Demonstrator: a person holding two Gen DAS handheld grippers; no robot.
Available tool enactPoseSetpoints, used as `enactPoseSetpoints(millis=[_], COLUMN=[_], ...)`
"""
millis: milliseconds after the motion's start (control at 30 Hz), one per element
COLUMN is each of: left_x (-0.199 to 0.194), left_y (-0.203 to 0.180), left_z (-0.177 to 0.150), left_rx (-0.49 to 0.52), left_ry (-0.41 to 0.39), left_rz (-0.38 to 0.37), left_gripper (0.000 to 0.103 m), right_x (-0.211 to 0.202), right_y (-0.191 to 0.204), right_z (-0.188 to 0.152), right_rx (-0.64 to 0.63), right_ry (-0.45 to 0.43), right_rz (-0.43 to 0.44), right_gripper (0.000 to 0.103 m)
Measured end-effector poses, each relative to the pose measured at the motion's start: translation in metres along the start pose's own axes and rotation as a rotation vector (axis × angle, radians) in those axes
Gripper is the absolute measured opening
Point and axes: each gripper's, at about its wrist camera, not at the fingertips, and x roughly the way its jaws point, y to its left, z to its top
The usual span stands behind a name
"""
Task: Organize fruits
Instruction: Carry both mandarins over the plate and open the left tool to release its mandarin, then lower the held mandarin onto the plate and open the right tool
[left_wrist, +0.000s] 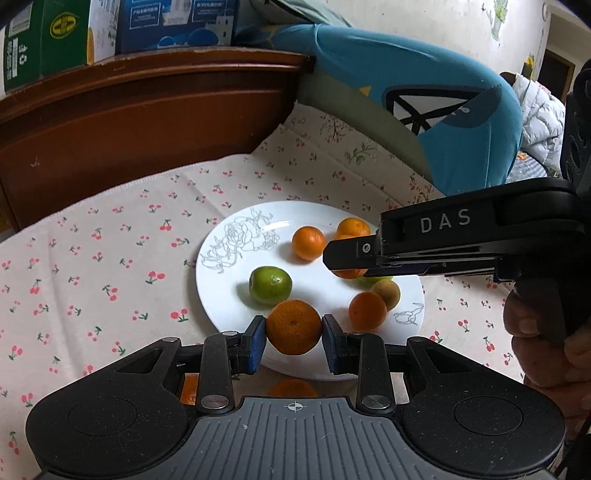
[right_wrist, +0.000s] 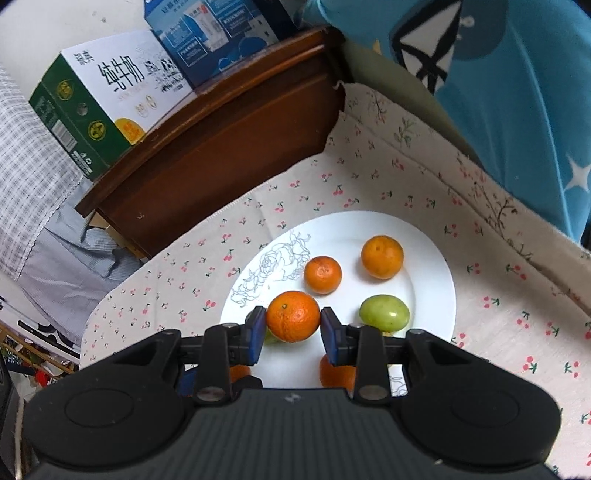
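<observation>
- Each small round orange mandarin looks light, firm but bruisable, with a waxy rind that could slip; pads across the widest middle suit it best.
- The left gripper (left_wrist: 293, 334) is clenched on one mandarin (left_wrist: 293, 326), held over the near edge of the white flower-printed china plate (left_wrist: 221, 295).
- The right gripper (right_wrist: 293, 325) grasps another mandarin (right_wrist: 293, 315) over that plate's near-left part.
- Other orange and green fruits lie loose on the plate, which sits on the cherry-print cloth (left_wrist: 110, 258).
</observation>
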Motion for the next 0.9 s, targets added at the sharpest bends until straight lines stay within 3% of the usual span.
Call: enactPoseSetpoints(millis=[133, 233, 467, 900], left_x=[0.001, -0.003, -0.023, -0.051], left_y=[0.000, -0.001, -0.004, 0.018], left_z=[0.000, 0.002, 0.010, 0.015], left_rx=[-0.004, -0.009, 0.006, -0.056], left_ry=[0.002, 0.000, -0.046, -0.007], left_rz=[-0.001, 0.001, 0.048, 0.131], left_gripper=[0.032, 0.049, 0.068, 0.075], right_x=[0.006, 0.004, -0.007, -0.027], right_y=[-0.002, -0.004, -0.003, 0.008], right_z=[-0.001, 0.001, 0.006, -0.001], right_rx=[0.014, 0.024, 0.026, -0.045], right_ry=[0.012, 0.002, -0.039, -0.043], right_rz=[-0.010, -0.002, 0.014, 0.016], right_gripper=[0.034, 0.035, 0.035, 0.035])
